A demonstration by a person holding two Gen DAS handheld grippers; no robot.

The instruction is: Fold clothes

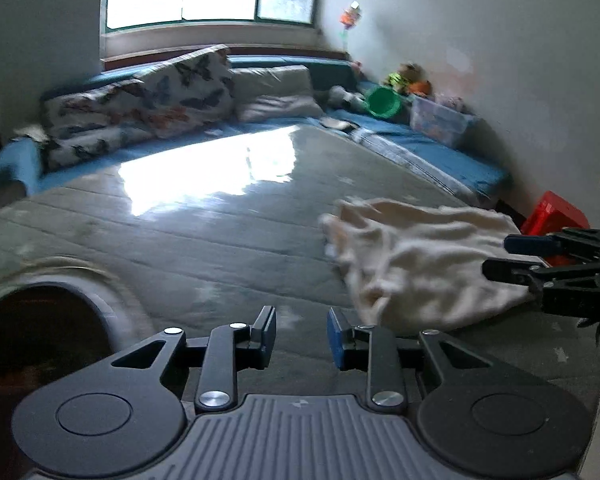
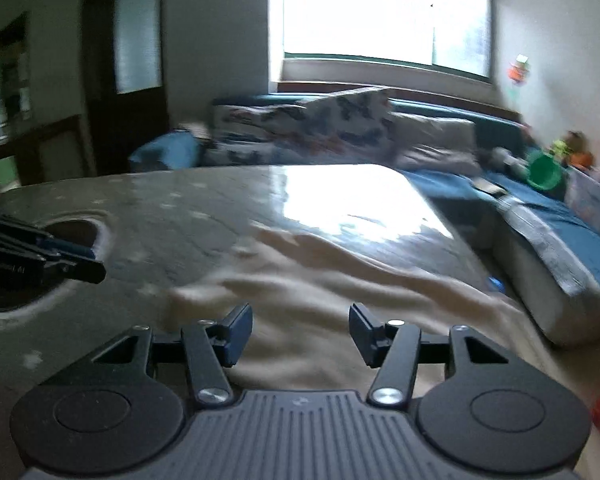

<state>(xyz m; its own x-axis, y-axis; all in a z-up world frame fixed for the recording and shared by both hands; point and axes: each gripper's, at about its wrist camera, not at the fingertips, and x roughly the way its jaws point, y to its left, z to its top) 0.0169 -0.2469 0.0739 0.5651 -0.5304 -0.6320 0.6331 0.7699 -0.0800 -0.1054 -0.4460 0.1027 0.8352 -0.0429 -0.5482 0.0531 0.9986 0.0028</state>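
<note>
Step in hand, as I read it: get a fresh grip on the cream garment (image 1: 416,264) to start a fold. To do it well: pick two corners of one edge, pinch a single layer, lift evenly so it doesn't bunch.

Left gripper (image 1: 302,338): jaws narrow, nothing between them, hovering over bare table (image 1: 204,240), with the round hole (image 1: 40,332) to its left. Garment lies crumpled to its right, near the table's right edge.

Right gripper (image 2: 300,336): jaws about half open, empty, directly above the garment; whether it touches the cloth, I can't tell.
</note>
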